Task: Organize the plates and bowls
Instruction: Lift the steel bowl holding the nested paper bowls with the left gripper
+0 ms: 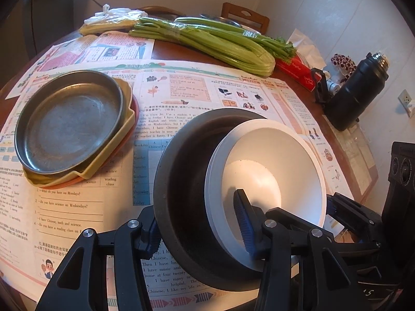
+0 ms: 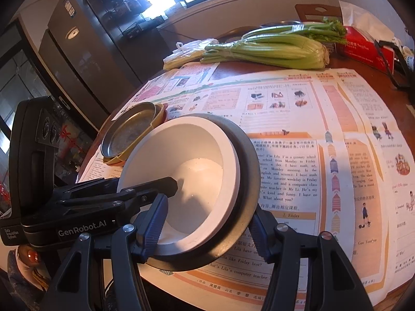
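Note:
A white bowl [image 1: 275,160] is nested inside a dark grey bowl [image 1: 186,176], both tilted above the paper-covered table [image 1: 181,90]. My left gripper [image 1: 199,230] is shut on their rims, one finger inside the white bowl, one outside the dark bowl. My right gripper [image 2: 205,233] is shut on the opposite rim of the same bowls [image 2: 197,160]. A metal plate [image 1: 70,121] lies on a yellow plate [image 1: 114,150] and an orange plate [image 1: 133,108], stacked at the left; the stack also shows in the right wrist view [image 2: 129,129].
Celery bunches [image 1: 207,41] and a plastic bag [image 1: 114,15] lie at the table's far side. A red tissue box [image 1: 295,70] and a black flask [image 1: 358,90] stand at the right. A chair [image 1: 246,15] is behind the table. A fridge [image 2: 85,44] stands beyond.

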Demonstrator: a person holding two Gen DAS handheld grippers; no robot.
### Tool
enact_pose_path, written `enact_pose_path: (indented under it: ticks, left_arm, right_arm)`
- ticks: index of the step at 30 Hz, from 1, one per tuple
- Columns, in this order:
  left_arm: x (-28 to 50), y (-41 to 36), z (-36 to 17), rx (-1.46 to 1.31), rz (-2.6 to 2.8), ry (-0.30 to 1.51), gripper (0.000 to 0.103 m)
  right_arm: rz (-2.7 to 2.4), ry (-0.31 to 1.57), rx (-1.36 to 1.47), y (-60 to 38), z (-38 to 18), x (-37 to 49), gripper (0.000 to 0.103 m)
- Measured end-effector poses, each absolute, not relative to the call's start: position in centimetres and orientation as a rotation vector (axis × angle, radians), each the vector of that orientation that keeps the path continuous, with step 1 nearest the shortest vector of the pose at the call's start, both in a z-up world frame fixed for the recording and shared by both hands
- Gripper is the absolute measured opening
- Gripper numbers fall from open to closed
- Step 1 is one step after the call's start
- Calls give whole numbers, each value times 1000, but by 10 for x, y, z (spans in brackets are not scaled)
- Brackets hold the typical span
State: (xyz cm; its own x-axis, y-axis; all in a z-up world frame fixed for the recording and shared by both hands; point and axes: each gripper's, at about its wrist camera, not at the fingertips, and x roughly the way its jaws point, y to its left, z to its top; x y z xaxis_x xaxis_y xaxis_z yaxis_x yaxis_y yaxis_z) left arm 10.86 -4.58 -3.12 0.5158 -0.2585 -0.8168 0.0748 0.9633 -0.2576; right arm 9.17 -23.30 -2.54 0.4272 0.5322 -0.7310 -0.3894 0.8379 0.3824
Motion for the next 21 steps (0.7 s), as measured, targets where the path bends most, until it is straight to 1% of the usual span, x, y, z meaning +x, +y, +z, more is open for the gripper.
enact_pose_path:
  ticks: [21]
  left_arm:
    - [115,-33,9,-206,-197,952,51]
  right_arm:
    - [592,929,150,-221,12,102,60]
